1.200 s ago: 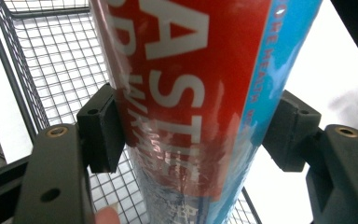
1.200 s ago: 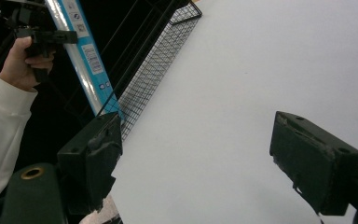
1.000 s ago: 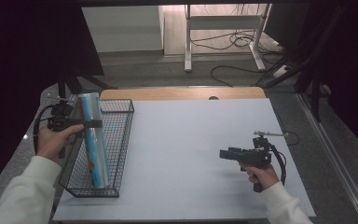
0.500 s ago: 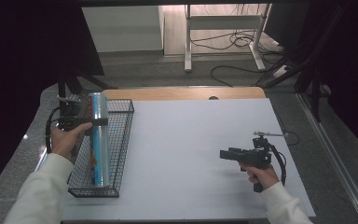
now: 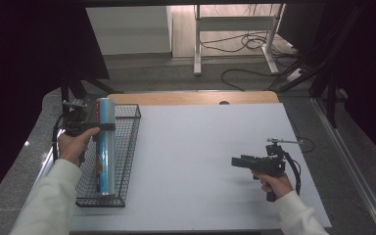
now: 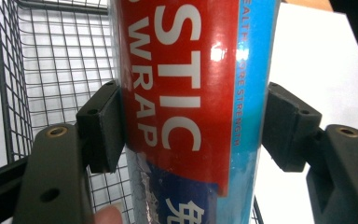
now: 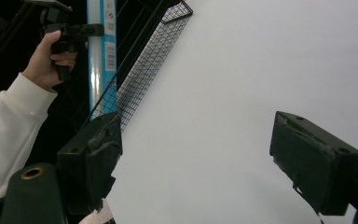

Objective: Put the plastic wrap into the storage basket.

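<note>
While the left gripper [image 5: 103, 128] has its jaws clamped on the roll of plastic wrap [image 5: 105, 147], one pad on each side of the red and blue label, the roll stands tilted in the wire basket [image 5: 129, 142] at the left of the table [image 5: 196, 147]: its lower end is down near the basket's near end and its top leans toward the far end, above the rim. The step in hand looks to me like laying the roll into the basket. To do it well I would lower the gripped end slowly along the basket's long axis, keep the roll between the two long walls, and let go only when it rests on the wire floor; released while this steep, it could tip or roll over the side.

The right gripper [image 5: 237, 161] hangs over the bare white tabletop well to the right, jaws apart with nothing between them, and it has no part in this.

Not much stands in the way. The basket's near wall and the long rim on the left-hand side are close to the hand [image 5: 73, 145], so the gripper body may catch the wire as it comes down. Cables and a desk frame [image 5: 235, 34] lie on the floor beyond the table, well clear.
</note>
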### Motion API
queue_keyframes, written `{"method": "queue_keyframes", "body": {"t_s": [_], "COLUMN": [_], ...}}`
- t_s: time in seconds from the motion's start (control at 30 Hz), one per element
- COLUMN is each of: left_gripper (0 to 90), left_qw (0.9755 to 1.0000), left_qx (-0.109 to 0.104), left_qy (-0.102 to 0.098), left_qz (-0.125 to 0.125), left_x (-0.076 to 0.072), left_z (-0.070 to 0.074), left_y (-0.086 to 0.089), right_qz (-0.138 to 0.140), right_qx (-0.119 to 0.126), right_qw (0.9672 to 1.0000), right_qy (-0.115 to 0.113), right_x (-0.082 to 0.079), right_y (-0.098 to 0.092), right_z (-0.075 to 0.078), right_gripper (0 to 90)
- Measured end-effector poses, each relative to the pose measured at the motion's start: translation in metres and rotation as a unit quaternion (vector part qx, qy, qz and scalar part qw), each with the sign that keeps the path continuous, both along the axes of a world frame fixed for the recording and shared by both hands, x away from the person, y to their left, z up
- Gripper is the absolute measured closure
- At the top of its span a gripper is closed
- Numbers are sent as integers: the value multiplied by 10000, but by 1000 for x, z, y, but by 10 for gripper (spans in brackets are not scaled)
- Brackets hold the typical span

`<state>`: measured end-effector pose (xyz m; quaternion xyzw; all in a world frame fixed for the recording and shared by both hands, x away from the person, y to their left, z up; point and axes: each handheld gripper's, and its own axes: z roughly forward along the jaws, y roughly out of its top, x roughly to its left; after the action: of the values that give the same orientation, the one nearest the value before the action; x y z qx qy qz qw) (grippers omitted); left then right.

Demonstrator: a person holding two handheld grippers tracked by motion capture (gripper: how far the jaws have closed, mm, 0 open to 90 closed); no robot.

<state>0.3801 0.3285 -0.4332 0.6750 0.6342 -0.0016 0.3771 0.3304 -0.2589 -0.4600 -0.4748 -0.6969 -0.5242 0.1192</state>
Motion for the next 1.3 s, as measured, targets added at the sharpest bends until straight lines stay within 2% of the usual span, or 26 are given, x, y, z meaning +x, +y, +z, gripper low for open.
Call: {"method": "queue_keyframes", "body": {"t_s": [0.27, 0.4, 0.43, 0.5, 0.7, 0.83, 0.9, 1.0, 1.07, 1.13, 1.2, 1.3], "left_gripper": [317, 316, 316, 315, 311, 306, 304, 295, 288, 328, 319, 290], "left_qw": [9982, 9971, 9973, 9964, 9943, 9916, 9911, 9891, 9884, 9916, 9931, 9945], "left_qx": [263, 325, 277, 348, 443, 712, 757, 966, 1033, 897, 818, 779], "left_qy": [512, 667, 680, 761, 968, 1079, 1094, 1113, 1113, 925, 818, 676], "left_qz": [-161, -174, -85, -135, -74, -24, 3, 47, 31, 70, 166, 163], "left_x": [21, 30, 32, 35, 46, 52, 53, 55, 56, 55, 54, 49], "left_z": [-2, -10, -12, -14, -25, -28, -31, -35, -37, -32, -26, -18], "left_y": [-9, -12, -14, -14, -17, -24, -27, -31, -31, -29, -28, -25], "right_qz": [-2, 8, 2, -9, -54, -31, -17, -12, -17, -25, -26, -11], "right_qx": [-18, -28, -27, -36, -26, -54, -71, -88, -90, -81, -93, -96], "right_qw": [10000, 10000, 10000, 10000, 10000, 10000, 10000, 10000, 10000, 10000, 10000, 9999], "right_qy": [4, 15, 22, 18, 26, 34, 30, 25, 19, 27, 19, 27], "right_x": [1, 1, 1, 2, 2, 3, 3, 3, 2, 2, 2, 2], "right_y": [1, 0, 0, -1, -3, -2, -1, 0, -1, -1, -1, 0], "right_z": [-1, -2, -2, -3, -3, -4, -5, -5, -5, -5, -5, -6], "right_gripper": [172, 172, 172, 172, 172, 172, 172, 172, 172, 172, 172, 172]}}
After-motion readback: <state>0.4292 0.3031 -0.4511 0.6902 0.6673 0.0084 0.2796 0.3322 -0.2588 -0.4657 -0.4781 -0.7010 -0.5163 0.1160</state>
